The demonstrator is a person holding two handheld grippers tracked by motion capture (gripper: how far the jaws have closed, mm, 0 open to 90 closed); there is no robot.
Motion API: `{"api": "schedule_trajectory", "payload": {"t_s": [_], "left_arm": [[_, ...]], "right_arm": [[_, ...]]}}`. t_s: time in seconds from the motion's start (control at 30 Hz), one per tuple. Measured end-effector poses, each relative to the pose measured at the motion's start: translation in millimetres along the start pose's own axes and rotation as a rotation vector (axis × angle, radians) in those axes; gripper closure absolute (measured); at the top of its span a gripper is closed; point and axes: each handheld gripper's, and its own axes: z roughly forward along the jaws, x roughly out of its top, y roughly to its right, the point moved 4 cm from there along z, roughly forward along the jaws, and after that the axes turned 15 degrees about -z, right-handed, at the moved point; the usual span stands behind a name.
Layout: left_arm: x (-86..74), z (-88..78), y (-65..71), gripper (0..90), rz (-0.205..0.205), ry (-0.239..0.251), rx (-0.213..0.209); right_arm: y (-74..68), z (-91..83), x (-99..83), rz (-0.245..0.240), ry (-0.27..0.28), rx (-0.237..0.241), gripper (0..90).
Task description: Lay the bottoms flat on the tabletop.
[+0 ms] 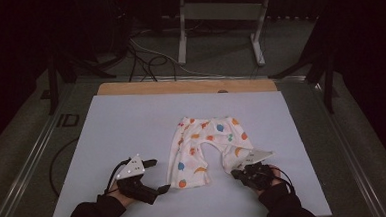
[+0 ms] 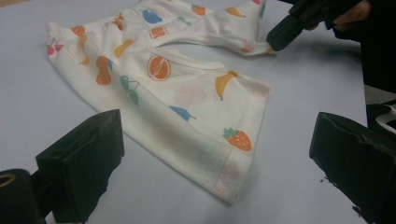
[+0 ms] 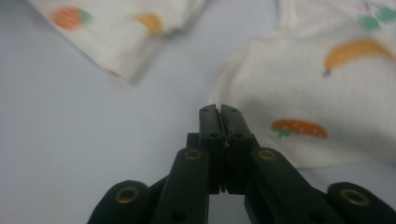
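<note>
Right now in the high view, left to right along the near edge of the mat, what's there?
Left gripper → left leg of the fruit-print shorts → right leg of the shorts → right gripper at that leg's hem, all on the white mat.

Readable text — one faint mark

"ID" stands on the dark floor strip [image 1: 67,120] left of the table — no other lettering is legible.

Dim lab: floor cables [image 1: 143,56], metal stand [image 1: 221,17]
</note>
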Motion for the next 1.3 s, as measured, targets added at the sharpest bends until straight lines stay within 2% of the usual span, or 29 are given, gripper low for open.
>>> {"api": "schedule_trajectory", "payload": {"t_s": [0.1,0.17,0.23,0.27,0.43,0.6,0.63,0.73,0.77,0.8,0.83,0.87,0.9,1.0,1.03,1.1,1.17,1.3], "left_arm": [[0.0,-0.3,0.4,3.9,0.006,-0.003,-0.001],[0.3,-0.6,0.6,3.8,0.005,0.0,-0.001],[0.3,-0.7,0.7,3.8,0.006,0.0,-0.001],[0.3,-0.6,0.4,3.8,0.006,-0.001,-0.001],[0.0,-0.1,1.0,3.8,0.011,-0.004,-0.001],[0.2,-0.3,1.2,3.8,0.011,-0.001,-0.001],[0.5,-0.4,1.0,3.8,0.009,0.0,-0.003],[0.4,0.0,1.4,3.9,0.009,0.001,-0.004],[0.4,0.3,1.6,3.8,0.01,0.0,-0.004],[0.4,0.3,1.6,3.9,0.01,0.0,-0.004],[0.5,0.3,1.8,3.9,0.008,0.001,-0.006],[0.7,0.1,2.2,3.8,0.008,0.003,-0.005],[0.8,-0.2,2.6,3.8,0.011,0.003,-0.005],[1.6,-0.9,3.3,3.8,0.016,0.005,-0.005],[1.6,-0.9,3.3,3.8,0.016,0.005,-0.005],[2.1,-1.3,4.0,3.8,0.016,0.008,-0.005],[2.2,-1.8,4.3,3.8,0.024,0.006,-0.003],[3.0,-2.3,3.9,3.8,0.02,0.015,0.001]], "right_arm": [[-8.7,-4.7,10.6,0.005,0.025,0.026,88.9],[-13.4,-7.0,16.0,0.031,0.045,0.062,88.7],[-15.6,-7.7,18.3,0.037,0.051,0.064,88.5],[-20.1,-8.7,22.7,0.055,0.064,0.092,88.3],[-27.9,-6.0,28.5,0.072,0.054,0.099,88.2],[-30.8,-2.5,28.3,0.094,0.054,0.13,88.2],[-32.8,-2.8,29.7,0.094,0.065,0.151,88.1],[-33.2,-4.4,34.0,0.093,0.097,0.159,87.1],[-32.4,-5.3,35.6,0.09,0.11,0.16,82.0],[-32.4,-5.3,35.6,0.09,0.11,0.16,82.0],[-30.9,-6.0,37.4,0.085,0.128,0.156,72.2],[-28.2,-7.1,39.8,0.085,0.148,0.158,66.9],[-26.0,-8.5,40.2,0.078,0.156,0.141,61.0],[-17.6,-14.4,36.8,0.071,0.157,0.092,59.7],[-17.6,-14.4,36.8,0.071,0.157,0.092,59.7],[-4.4,-22.6,29.8,0.092,0.164,0.044,57.2],[3.1,-28.2,23.6,0.076,0.146,0.008,56.9],[23.8,-45.4,-0.4,0.129,0.138,-0.078,58.8]]}}
